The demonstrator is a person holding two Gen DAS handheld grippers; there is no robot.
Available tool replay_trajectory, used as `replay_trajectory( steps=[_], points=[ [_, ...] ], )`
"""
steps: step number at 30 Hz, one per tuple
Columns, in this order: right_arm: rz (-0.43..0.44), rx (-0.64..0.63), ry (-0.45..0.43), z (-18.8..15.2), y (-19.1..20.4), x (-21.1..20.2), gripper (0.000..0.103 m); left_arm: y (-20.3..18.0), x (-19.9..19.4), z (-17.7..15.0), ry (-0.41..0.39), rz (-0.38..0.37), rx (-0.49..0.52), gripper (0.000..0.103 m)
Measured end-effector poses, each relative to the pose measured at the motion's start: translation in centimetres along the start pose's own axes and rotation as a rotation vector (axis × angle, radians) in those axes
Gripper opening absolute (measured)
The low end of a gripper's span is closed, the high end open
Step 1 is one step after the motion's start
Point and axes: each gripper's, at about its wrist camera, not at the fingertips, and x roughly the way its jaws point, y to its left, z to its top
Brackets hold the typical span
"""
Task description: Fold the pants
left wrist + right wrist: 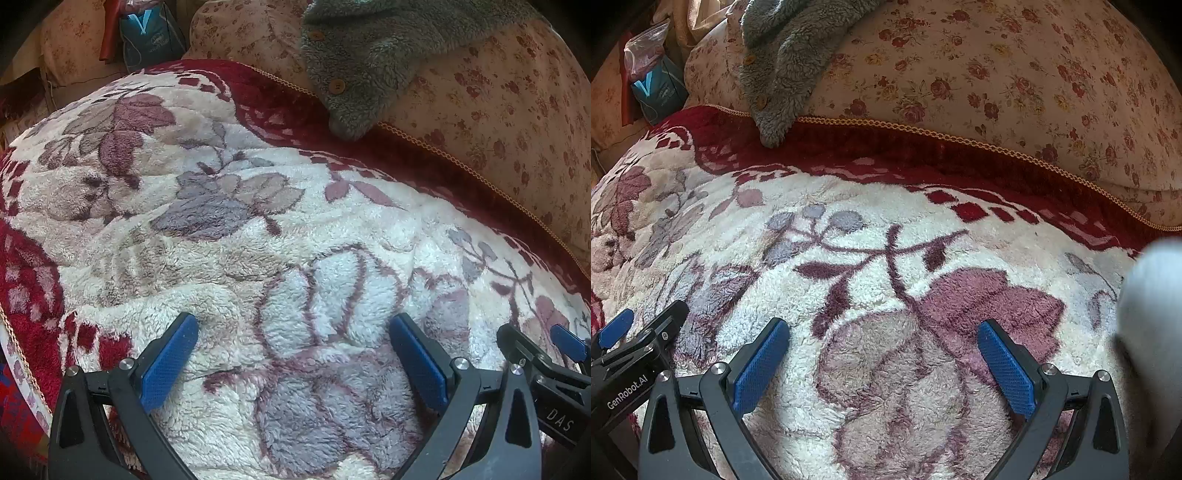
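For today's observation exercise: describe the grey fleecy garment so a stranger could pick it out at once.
Start at the fluffy cream and red flowered blanket that fills the foreground, and follow it to its far red border with gold cord. There the grey fleecy garment hangs off the rose-print bedding, its tip touching the red border. It alone is plain grey, with brown buttons.

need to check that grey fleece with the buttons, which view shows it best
The left wrist view: the fleece sits larger there, with two buttons clear and its tip on the red blanket border. The right wrist view shows it smaller, near the top left edge, buttons fainter.
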Motion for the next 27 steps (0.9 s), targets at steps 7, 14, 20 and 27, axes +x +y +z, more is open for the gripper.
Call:
replay_trajectory(
  steps=[7,14,20,27],
  points=[
    [0.0,0.0,0.0,-0.04,-0.02,-0.04,0.103,0.02,0.0,0.0,0.0,0.0,0.0,0.103],
    [0.0,0.0,0.0,-0.08,0.03,-0.01,0.103,0.02,0.0,0.0,0.0,0.0,0.0,0.103],
    [0.0,0.0,0.0,-0.13,0.15,0.07,0.103,0.03,0.01,0.01,0.0,0.0,0.0,0.103],
    [-0.001,0.0,0.003,-0.16,0.29,0.16,0.103,0.02,0.01,0.0,0.0,0.0,0.0,0.103]
  ],
)
